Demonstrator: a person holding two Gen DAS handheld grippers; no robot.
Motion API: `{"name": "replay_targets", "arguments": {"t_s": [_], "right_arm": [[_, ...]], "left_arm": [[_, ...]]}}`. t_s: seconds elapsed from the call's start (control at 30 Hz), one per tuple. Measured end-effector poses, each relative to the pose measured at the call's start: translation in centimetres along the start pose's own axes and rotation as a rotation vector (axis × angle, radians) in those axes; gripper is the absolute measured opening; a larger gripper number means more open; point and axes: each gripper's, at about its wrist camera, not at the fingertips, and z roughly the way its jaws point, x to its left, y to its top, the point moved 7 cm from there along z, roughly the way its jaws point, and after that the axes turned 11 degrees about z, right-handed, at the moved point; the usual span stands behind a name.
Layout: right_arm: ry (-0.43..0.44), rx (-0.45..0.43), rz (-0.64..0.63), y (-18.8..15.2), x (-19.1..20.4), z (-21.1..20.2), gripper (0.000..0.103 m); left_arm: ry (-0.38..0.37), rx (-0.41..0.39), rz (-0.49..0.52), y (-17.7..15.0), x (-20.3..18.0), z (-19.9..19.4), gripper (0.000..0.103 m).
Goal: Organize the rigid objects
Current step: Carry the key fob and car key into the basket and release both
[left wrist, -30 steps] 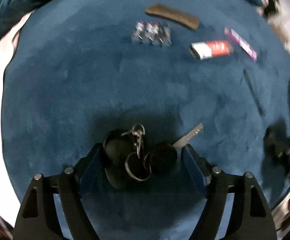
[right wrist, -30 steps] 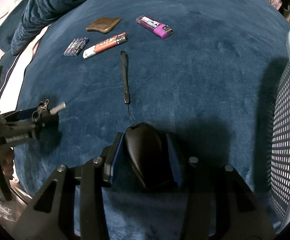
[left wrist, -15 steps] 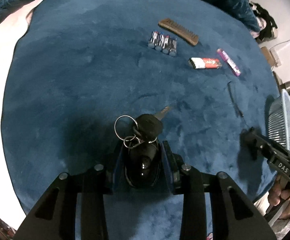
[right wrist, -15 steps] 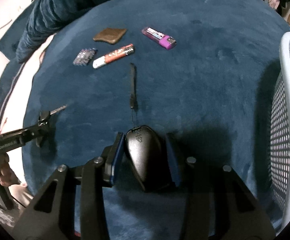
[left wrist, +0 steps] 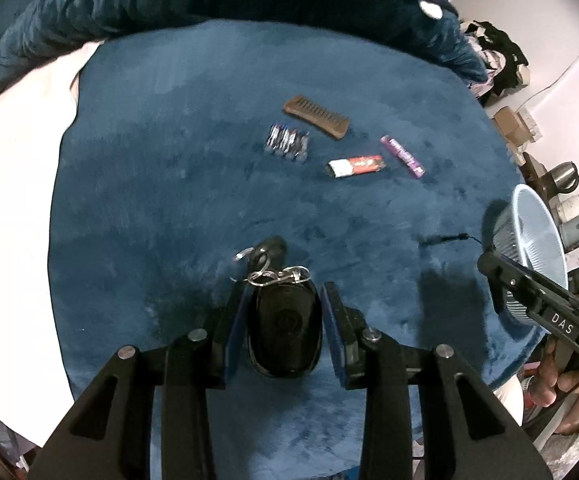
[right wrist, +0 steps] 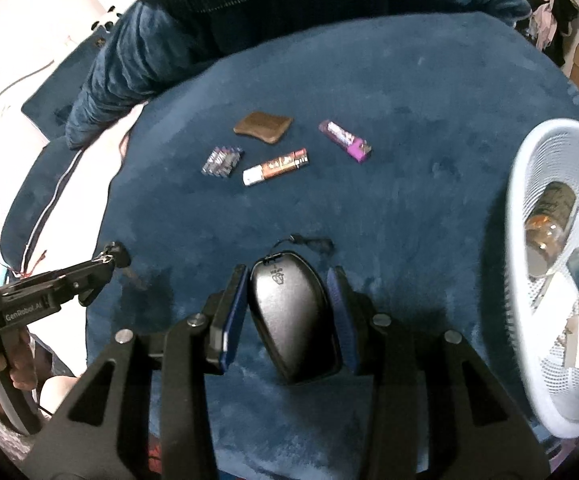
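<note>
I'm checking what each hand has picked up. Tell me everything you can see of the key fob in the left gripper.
The key fob is a glossy black oval, plastic by its look, with a faint round emblem on its face. It sits lengthwise between the blue pads of the left gripper, which has just closed on its sides. At its far end a silver clasp and key rings link it to a dark-headed key hanging beyond. It looks lifted off the blue cloth.
</note>
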Motion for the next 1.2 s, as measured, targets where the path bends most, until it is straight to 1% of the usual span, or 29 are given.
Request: {"name": "replay_targets", "arguments": {"t_s": [0.1, 0.13, 0.17, 0.2, 0.33, 0.43, 0.47, 0.5, 0.53, 0.57, 0.6, 0.73, 0.77, 0.8, 0.87, 0.9, 0.93, 0.97, 1.0, 1.07, 1.1, 1.13, 1.2], "right_arm": [[0.008, -0.025, 0.0, 0.2, 0.1, -1.4, 0.041], [0.009, -0.032, 0.0, 0.3, 0.0, -1.8, 0.041], [0.01, -0.04, 0.0, 0.4, 0.0, -2.3, 0.041], [0.012, -0.047, 0.001, 0.4, 0.0, -2.7, 0.041], [0.017, -0.073, 0.006, 0.6, -0.3, -4.2, 0.041], [0.019, -0.079, 0.012, 0.4, -0.6, -4.7, 0.041], [0.021, -0.075, 0.014, 0.3, -0.7, -4.6, 0.041], [0.021, -0.071, 0.016, 0.1, -0.7, -4.5, 0.041], [0.021, -0.066, 0.016, 0.0, -0.8, -4.5, 0.041], [0.021, -0.062, 0.015, -0.2, -0.8, -4.4, 0.041], [0.022, -0.056, 0.014, -0.4, -0.9, -4.2, 0.041], [0.017, -0.037, 0.013, -0.9, -1.1, -3.7, 0.041], [0.016, -0.032, 0.013, -1.0, -1.1, -3.4, 0.041], [0.015, -0.028, 0.013, -1.1, -1.1, -3.3, 0.041], [0.012, -0.018, 0.012, -1.2, -1.0, -2.8, 0.041], [0.012, -0.016, 0.011, -1.3, -1.0, -2.7, 0.041], [0.011, -0.014, 0.011, -1.4, -1.0, -2.6, 0.041], [0.01, -0.009, 0.013, -1.5, -1.0, -2.5, 0.041], [0.011, -0.006, 0.015, -1.5, -1.0, -2.4, 0.041], [0.013, -0.004, 0.017, -1.5, -1.0, -2.3, 0.041], [0.014, -0.004, 0.017, -1.5, -0.9, -2.2, 0.041], [0.016, -0.003, 0.017, -1.5, -0.9, -2.2, 0.041], [0.018, -0.003, 0.015, -1.5, -0.7, -2.2, 0.041]], "left_arm": [[0.003, -0.024, 0.015, 0.5, -0.9, -1.4, 0.036], [0.005, -0.033, 0.022, 0.7, -1.2, -1.9, 0.031], [0.011, -0.038, 0.031, 0.8, -1.4, -2.3, 0.01], [0.012, -0.039, 0.036, 1.0, -1.7, -2.6, 0.006], [0.013, -0.053, 0.057, 1.4, -2.8, -3.5, 0.006], [0.033, -0.029, 0.065, 1.0, -2.9, -2.9, 0.007], [0.043, -0.007, 0.063, 0.7, -2.6, -2.2, 0.011], [0.059, 0.028, 0.06, 0.2, -2.2, -1.3, 0.025], [0.087, 0.089, 0.045, -0.8, -1.5, 0.3, 0.035], [0.104, 0.128, 0.032, -1.6, -1.0, 1.3, 0.053], [0.115, 0.16, 0.024, -2.4, -0.6, 2.3, 0.059], [0.133, 0.277, -0.008, -5.9, 0.4, 6.5, 0.062], [0.113, 0.29, -0.033, -6.5, 0.4, 7.5, 0.064], [0.099, 0.291, -0.058, -6.9, 0.4, 8.3, 0.065], [0.091, 0.25, -0.088, -6.9, 0.4, 8.9, 0.068], [0.075, 0.214, -0.097, -6.7, 0.3, 8.9, 0.062], [0.062, 0.201, -0.097, -6.6, 0.2, 8.9, 0.053], [0.026, 0.202, -0.089, -6.4, -0.3, 8.8, 0.017], [0.008, 0.21, -0.076, -6.3, -0.8, 8.4, 0.012], [0.016, 0.199, -0.032, -5.9, -1.4, 7.6, 0.012], [-0.006, 0.182, -0.024, -5.6, -1.8, 7.0, 0.011], [-0.022, 0.166, -0.028, -5.3, -1.9, 6.2, 0.011], [-0.022, 0.14, -0.032, -4.9, -1.9, 5.1, 0.011]]}}
